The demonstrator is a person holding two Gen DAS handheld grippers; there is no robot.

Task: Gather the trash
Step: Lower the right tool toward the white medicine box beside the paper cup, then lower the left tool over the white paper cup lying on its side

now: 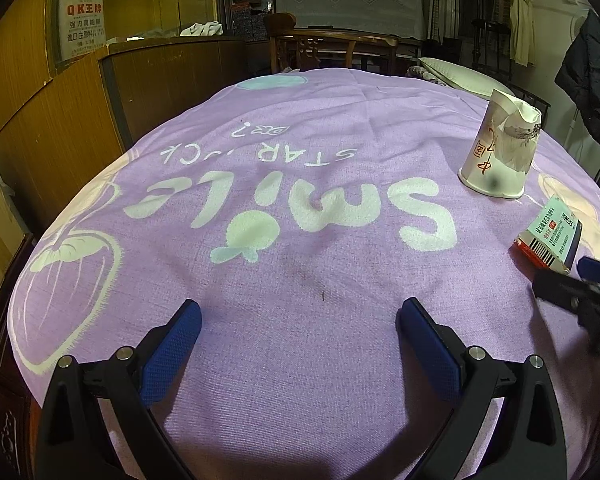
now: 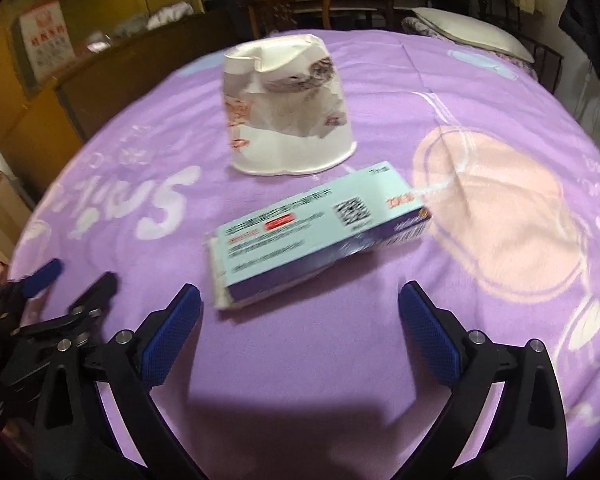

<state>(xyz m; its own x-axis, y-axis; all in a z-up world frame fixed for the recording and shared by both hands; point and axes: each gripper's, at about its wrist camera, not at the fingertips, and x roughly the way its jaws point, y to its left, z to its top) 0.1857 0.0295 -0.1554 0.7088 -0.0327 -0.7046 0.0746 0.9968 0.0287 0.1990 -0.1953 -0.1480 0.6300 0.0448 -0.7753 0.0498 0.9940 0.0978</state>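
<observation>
**2 pieces of trash on the purple sheet, both grippers empty**

Both tools sit low at the near edge. The right gripper (image 2: 300,320) has its jaws spread wide with nothing between them, its blue textured pads (image 2: 172,332) hanging above bare cloth. The left gripper (image 1: 300,336) is equally wide and empty, aimed at an open stretch of the sheet (image 1: 300,240) well to the left of the litter.

Just beyond the right gripper's fingertips lies the cardboard box (image 2: 320,236), a flat, pale blue carton with printed text, a QR code and a darker purple side. Its near end looks torn or crushed open, and it rests askew across the line of the jaws. A good pickup would probably mean turning the wrist so the pads meet the 2 long, flat faces or the narrow sides squarely, then closing gently, since thin card is likely to buckle or slide on soft fabric.

Behind the box, near but apparently not touching it, stands the paper cup (image 2: 288,112), upside down on its rolled rim, white with a grey and red print, its upturned base dented. It should crush easily, so a light squeeze at mid-height seems best.

The sheet is woven, wrinkled cotton with white lettering.
</observation>
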